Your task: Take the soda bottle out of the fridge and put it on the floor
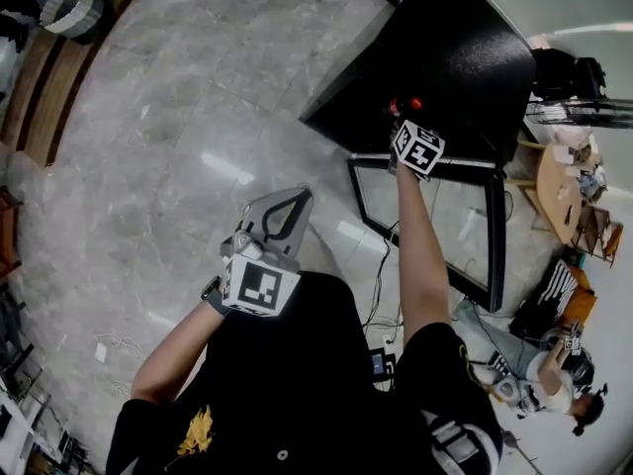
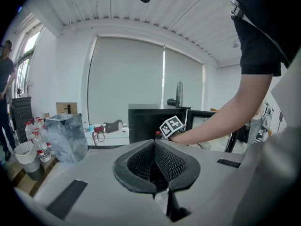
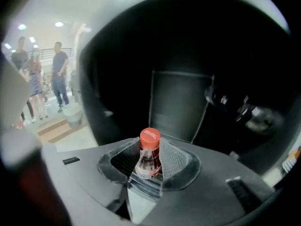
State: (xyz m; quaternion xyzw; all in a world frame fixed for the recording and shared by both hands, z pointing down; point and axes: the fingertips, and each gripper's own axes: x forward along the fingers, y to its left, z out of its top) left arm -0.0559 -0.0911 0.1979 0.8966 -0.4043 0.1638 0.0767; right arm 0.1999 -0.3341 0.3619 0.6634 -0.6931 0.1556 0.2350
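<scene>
- Jaws of the right gripper (image 3: pixel 150 146): closed partway on the neck of the soda bottle (image 3: pixel 149 160), with the pads pressing it from both sides. The red cap (image 3: pixel 150 138) stands just above the jaws, at lower centre of the right gripper view.
- Black fridge (image 1: pixel 450 57): at upper right of the head view. Its dark inside fills the background behind the bottle in the right gripper view.
- Open door (image 1: pixel 435 221) with a clear pane: just below the fridge in the head view, with the right arm stretched over it.
- Jaws of the left gripper (image 2: pixel 154 144): closed together, with nothing between them. This gripper is at lower centre of the head view, well apart from the fridge.
- Grey marble floor (image 1: pixel 168 117): upper left of the head view.
- Standing people (image 3: pixel 59 72): upper left of the right gripper view.
</scene>
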